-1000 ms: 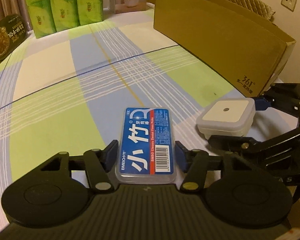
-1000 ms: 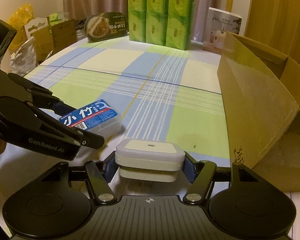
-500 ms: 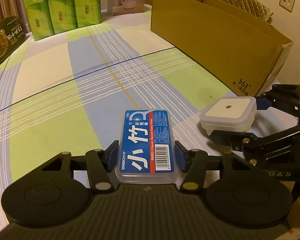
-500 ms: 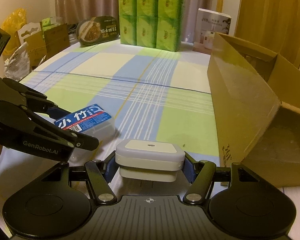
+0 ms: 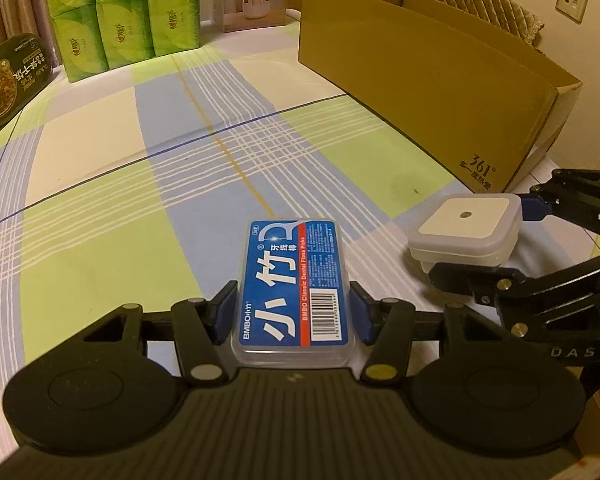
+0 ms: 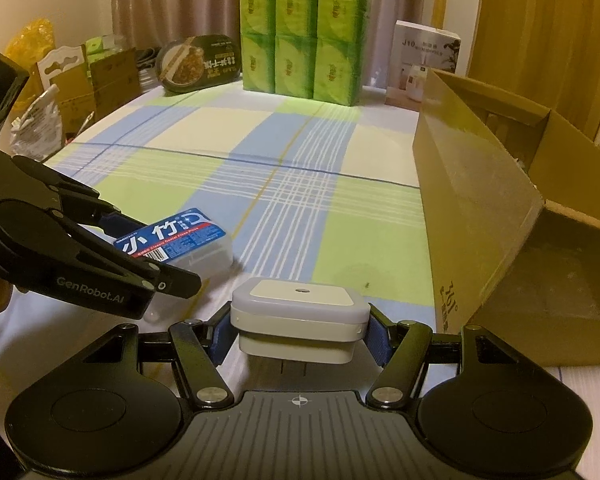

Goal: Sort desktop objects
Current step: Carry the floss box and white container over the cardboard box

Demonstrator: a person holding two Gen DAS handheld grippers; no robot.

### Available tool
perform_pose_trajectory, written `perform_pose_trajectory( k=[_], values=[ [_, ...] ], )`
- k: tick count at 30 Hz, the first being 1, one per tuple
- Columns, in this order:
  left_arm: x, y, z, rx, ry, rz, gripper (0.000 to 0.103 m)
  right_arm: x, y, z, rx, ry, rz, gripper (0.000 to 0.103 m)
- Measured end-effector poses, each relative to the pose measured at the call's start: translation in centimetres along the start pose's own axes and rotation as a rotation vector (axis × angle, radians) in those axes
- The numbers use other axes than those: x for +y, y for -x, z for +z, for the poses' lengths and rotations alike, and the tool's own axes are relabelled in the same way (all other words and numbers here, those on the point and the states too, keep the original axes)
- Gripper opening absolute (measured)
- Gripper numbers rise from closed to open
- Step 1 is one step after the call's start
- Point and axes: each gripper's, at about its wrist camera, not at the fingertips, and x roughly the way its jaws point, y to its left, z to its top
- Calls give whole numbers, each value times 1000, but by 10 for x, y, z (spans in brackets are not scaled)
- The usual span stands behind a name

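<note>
My left gripper [image 5: 294, 316] is shut on a clear floss-pick box with a blue label [image 5: 296, 284] and holds it above the checked tablecloth. The box also shows in the right wrist view [image 6: 172, 238], held by the left gripper [image 6: 140, 256]. My right gripper [image 6: 300, 330] is shut on a white square night light [image 6: 300, 312], also lifted. In the left wrist view the night light [image 5: 464, 228] sits in the right gripper [image 5: 500, 240] to the right of the floss box. An open cardboard box [image 5: 432, 76] stands at the right.
The cardboard box [image 6: 500, 204] fills the table's right side. At the far edge stand green tissue packs [image 6: 300, 40], a white humidifier box [image 6: 420, 64] and a dark food bowl [image 6: 196, 64]. Bags and cartons [image 6: 76, 84] lie beyond the left edge.
Both grippers have risen and moved forward with their objects still held. The cardboard box and far objects look nearer and lower in both views.
</note>
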Motion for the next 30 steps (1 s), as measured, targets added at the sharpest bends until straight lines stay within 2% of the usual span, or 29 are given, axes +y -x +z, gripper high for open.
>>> perform_pose_trajectory(
  k=[11,17,22,26,30],
  values=[
    [3,9,-1,-12,19,3,52,1,16,5,-36,11,8,62],
    [-1,31,0,-45,45,3,52,0,40,16,-99,21,21,62],
    [-4,56,10,-104,84,17,52,-3,66,27,-162,38,21,62],
    [-10,72,22,-145,127,23,52,-17,87,38,-221,36,4,62],
    [-29,82,41,-173,111,23,52,-42,110,50,-279,11,-27,62]
  ],
)
